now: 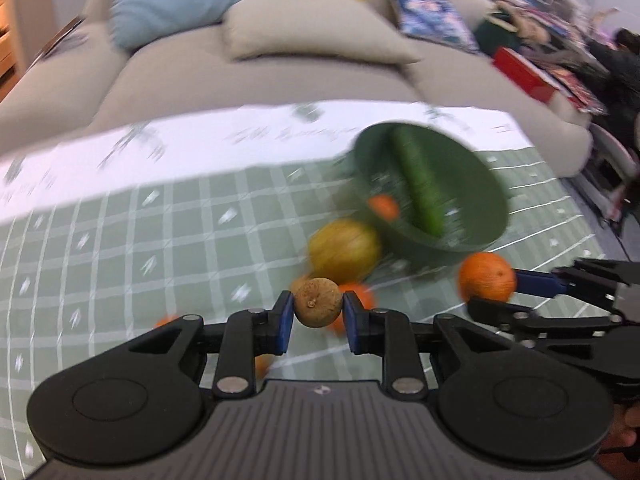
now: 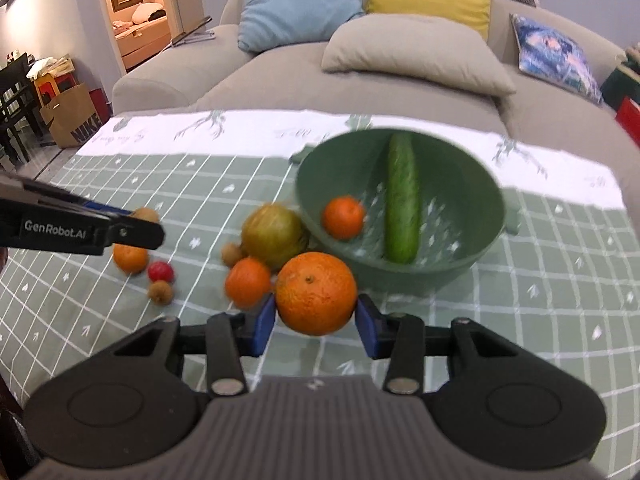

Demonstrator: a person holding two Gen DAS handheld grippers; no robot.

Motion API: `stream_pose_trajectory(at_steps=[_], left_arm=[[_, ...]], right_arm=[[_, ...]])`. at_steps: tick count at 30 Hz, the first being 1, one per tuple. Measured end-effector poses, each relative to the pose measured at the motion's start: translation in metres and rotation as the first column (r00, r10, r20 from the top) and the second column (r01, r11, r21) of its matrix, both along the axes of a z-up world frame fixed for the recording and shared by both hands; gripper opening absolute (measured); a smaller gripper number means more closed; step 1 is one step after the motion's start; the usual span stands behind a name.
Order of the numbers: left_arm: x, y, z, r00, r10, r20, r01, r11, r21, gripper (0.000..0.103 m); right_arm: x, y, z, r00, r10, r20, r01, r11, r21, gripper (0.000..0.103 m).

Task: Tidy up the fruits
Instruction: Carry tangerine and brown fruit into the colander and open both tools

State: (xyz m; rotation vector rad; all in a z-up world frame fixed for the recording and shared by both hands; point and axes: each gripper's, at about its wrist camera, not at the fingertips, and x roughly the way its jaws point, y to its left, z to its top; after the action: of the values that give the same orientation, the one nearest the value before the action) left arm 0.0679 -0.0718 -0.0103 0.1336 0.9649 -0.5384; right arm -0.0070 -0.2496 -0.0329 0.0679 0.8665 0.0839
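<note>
Left gripper point(image 1: 318, 316) clamps one small brown fruit point(image 1: 318, 302) between its blue pads; right gripper point(image 2: 316, 314) clamps one big orange point(image 2: 316, 293). Both fruits are held above the checked tablecloth point(image 2: 540, 280). Green bowl point(image 2: 472, 264) holds one cucumber point(image 2: 401, 200) and one small orange point(image 2: 344, 217). On the cloth beside the bowl: one yellow-green round fruit point(image 2: 274, 236), two small oranges, two small brown fruits, one small red fruit point(image 2: 161, 271).

left tongs point(image 1: 318, 312) grip brown fruit point(image 1: 319, 302) | right tongs point(image 1: 490, 286) grip orange point(image 1: 486, 277)
</note>
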Motion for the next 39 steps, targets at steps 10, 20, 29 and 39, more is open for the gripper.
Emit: stream_pose_trajectory(at_steps=[10, 20, 29, 39], left_arm=[[0.046, -0.087, 0.008, 0.986, -0.148, -0.074, 0.144, 0.988, -0.046, 0.029], [0.077, -0.132, -0.038, 0.95, -0.216, -0.226, 0.236, 0.969, 0.067, 0.029], [0.092, -0.143, -0.06, 0.926, -0.227, -0.301, 0.269, 0.957, 0.106, 0.029], [0.092, -0.148, -0.064, 0.925, -0.236, -0.299, 0.282, 0.952, 0.121, 0.029]], right_arm=[[0.055, -0.047, 0.019, 0.996, 0.05, -0.072, -0.054, 0.998, -0.046, 0.04], [0.11, -0.072, -0.014, 0.952, 0.139, -0.273, -0.168, 0.982, -0.086, 0.04], [0.133, -0.077, -0.034, 0.911, 0.174, -0.373, -0.214, 0.974, -0.069, 0.04], [0.138, -0.072, -0.045, 0.897, 0.191, -0.399, -0.242, 0.967, -0.082, 0.041]])
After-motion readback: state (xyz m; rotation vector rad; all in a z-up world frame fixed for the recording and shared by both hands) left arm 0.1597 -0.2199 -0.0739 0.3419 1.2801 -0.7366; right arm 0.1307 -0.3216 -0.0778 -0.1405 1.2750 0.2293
